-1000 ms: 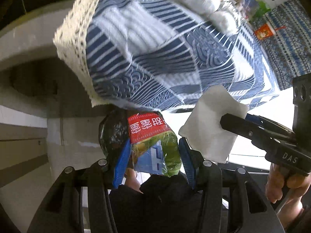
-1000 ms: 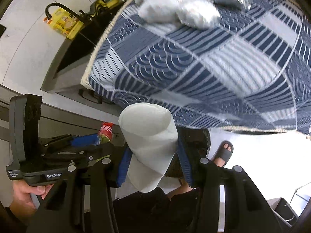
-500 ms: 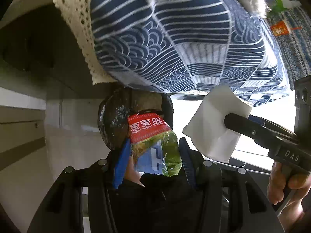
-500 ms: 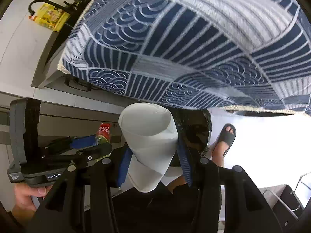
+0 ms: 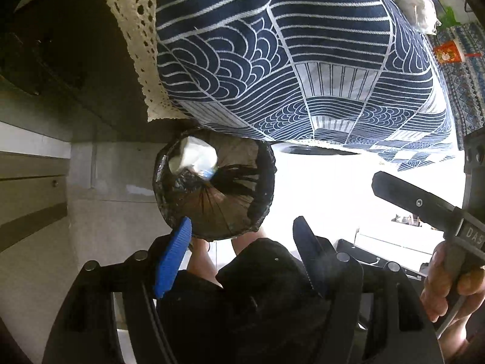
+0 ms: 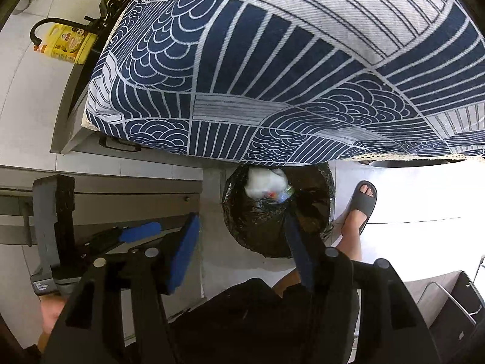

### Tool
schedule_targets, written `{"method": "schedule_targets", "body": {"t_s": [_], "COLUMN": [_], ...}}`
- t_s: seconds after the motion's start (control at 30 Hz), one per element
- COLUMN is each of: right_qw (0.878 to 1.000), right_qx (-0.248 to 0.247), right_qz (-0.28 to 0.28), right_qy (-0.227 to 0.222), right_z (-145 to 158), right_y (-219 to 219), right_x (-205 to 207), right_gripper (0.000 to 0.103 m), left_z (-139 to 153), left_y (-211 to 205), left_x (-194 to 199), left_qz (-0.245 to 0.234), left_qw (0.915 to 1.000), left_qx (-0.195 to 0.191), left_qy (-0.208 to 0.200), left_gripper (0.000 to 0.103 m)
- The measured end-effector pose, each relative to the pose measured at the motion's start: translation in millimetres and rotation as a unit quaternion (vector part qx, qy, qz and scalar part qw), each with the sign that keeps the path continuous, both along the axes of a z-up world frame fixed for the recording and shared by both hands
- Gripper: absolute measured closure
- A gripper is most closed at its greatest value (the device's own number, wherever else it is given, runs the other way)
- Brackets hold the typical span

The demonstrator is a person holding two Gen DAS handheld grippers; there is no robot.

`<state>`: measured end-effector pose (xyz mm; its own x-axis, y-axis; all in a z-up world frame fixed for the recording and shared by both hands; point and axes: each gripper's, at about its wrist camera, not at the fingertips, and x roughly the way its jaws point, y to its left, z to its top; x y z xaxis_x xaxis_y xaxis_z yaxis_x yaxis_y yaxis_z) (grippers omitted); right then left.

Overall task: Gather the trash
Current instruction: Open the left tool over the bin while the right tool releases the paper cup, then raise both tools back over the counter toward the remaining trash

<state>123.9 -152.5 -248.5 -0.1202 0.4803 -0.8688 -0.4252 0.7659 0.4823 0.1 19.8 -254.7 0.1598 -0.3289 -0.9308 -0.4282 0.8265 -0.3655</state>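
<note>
A round bin lined with a black bag (image 5: 230,194) stands on the floor under the table's edge; it also shows in the right wrist view (image 6: 306,218). White crumpled paper (image 5: 194,156) and a bit of wrapper lie inside it, also seen in the right wrist view (image 6: 265,183). My left gripper (image 5: 242,236) is open and empty just above the bin. My right gripper (image 6: 242,230) is open and empty above the bin too. The right gripper's body (image 5: 424,206) shows at the right of the left wrist view; the left gripper's body (image 6: 60,242) shows at the left of the right wrist view.
A table with a blue and white patterned cloth (image 5: 303,60) and lace edge hangs over the bin. A person's foot in a grey slipper (image 6: 362,204) stands right of the bin. A yellow bottle (image 6: 65,45) sits on the floor. More white trash (image 5: 415,3) lies on the table.
Both grippers have opened. The snack wrapper left my left gripper and the white paper left my right gripper; both now lie in the bin. The grippers moved lower, nearer the bin.
</note>
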Motion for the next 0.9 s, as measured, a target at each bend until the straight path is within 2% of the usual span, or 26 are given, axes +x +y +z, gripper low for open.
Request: {"method": "schedule_targets", "body": {"t_s": [0.3,0.47,0.67,0.7,0.77,0.9], "right_qw": [1.000,1.000,0.998,0.998,0.997,0.995], "right_qx": [0.008,0.013,0.023,0.024,0.028,0.034], "right_qz": [-0.008,-0.015,-0.028,-0.030,-0.034,-0.043], "right_qy": [-0.009,-0.020,-0.044,-0.050,-0.060,-0.082], "right_z": [11.1,22.7,46.4,51.6,60.8,82.7], "right_y": [-5.0,-11.6,-21.1,-23.0,-26.3,-30.9], "right_x": [-1.8,-0.9,2.9,3.4,3.9,5.8], "right_gripper": [0.044,0.040,0.036,0.033,0.030,0.027], "left_z": [13.8,29.9,58.7,62.4,72.7,90.8], "left_y": [1.8,2.3,3.9,3.6,3.6,2.9], "left_x": [1.9,5.3,12.4,13.4,15.3,19.2], "left_qz": [-0.003,-0.005,-0.010,-0.012,-0.015,-0.021], "left_qw": [0.9999,0.9995,0.9979,0.9976,0.9966,0.9946], "left_qx": [0.008,0.013,0.023,0.025,0.029,0.034], "left_qy": [-0.012,-0.029,-0.060,-0.064,-0.075,-0.096], "left_gripper": [0.036,0.036,0.036,0.035,0.027,0.027]}}
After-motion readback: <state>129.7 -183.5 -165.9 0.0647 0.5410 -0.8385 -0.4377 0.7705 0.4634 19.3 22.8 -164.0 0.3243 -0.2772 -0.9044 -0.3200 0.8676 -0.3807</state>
